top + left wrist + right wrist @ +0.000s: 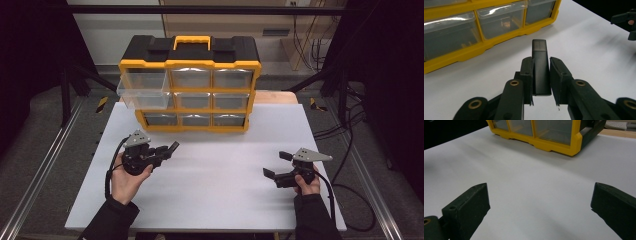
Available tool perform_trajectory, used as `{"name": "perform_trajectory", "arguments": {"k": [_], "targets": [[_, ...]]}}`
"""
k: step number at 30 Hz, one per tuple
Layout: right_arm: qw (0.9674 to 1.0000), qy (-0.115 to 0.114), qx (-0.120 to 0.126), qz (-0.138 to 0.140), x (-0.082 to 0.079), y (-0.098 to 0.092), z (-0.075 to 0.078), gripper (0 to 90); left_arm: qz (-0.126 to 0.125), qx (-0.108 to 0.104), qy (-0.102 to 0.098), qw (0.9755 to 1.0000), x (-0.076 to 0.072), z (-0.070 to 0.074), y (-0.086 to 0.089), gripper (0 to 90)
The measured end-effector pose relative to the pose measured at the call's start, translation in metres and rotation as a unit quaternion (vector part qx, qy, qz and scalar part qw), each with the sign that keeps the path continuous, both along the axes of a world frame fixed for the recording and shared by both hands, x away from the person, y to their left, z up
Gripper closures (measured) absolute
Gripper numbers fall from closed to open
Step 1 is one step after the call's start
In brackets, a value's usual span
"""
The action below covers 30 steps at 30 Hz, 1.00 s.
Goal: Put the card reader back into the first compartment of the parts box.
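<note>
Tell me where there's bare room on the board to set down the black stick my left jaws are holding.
Widest bare patch: white board between the left gripper and right gripper, in front of the drawer cabinet. Crowded at back left, where the open drawer juts out. The black stick is clamped.

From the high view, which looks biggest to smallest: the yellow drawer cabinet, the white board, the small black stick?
1. white board
2. yellow drawer cabinet
3. small black stick, held in the left gripper, far smaller

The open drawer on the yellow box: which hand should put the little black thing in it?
Probably the left. The left gripper already pinches the black stick, nearer the pulled-out drawer. The right gripper is open and empty.
</note>
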State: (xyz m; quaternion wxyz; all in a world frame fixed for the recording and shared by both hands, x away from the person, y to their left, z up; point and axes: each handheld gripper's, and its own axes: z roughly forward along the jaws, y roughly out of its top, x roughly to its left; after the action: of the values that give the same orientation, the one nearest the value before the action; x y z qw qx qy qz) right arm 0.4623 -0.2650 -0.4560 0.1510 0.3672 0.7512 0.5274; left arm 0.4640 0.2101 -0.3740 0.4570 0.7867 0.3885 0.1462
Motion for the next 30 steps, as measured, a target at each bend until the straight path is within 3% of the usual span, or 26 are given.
{"name": "perform_trajectory", "arguments": {"k": [30], "targets": [[1.0,0.001,-0.002,0.0,0.0,0.0,0.0,2.2,0.015,-0.01,-0.024,0.9995,-0.005,0.022,0.019,72.8]]}}
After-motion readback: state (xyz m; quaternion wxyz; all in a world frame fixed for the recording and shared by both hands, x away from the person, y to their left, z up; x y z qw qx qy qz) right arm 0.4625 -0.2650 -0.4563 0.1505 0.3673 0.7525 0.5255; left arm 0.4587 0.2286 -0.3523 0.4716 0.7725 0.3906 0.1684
